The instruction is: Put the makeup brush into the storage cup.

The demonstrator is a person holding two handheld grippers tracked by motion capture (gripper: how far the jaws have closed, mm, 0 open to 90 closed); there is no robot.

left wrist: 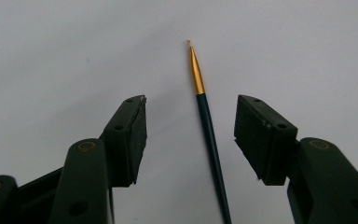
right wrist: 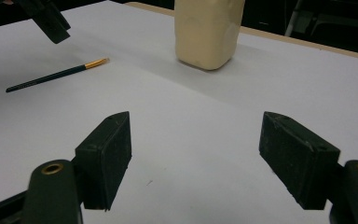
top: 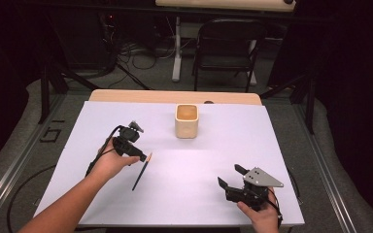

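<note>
The left gripper (left wrist: 190, 135) is held low over the thin paintbrush (left wrist: 209, 135), its jaws spread wide so that the handle lies flat between the fingers (left wrist: 129, 140) untouched — a straddle that seems meant for closing on it. Beyond stands the cream cup (top: 187, 121), while the right gripper (top: 232, 178) is kept wide open, well apart — seemingly waiting

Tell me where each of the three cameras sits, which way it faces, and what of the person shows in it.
High view: above the person's side, looking forward and down on the table; both forearms, left gripper, right gripper.
Left gripper view: on the left gripper, looking down between open fingers at the paintbrush.
Right gripper view: on the right gripper, low, facing the cup.
All three share the paintbrush.
</note>
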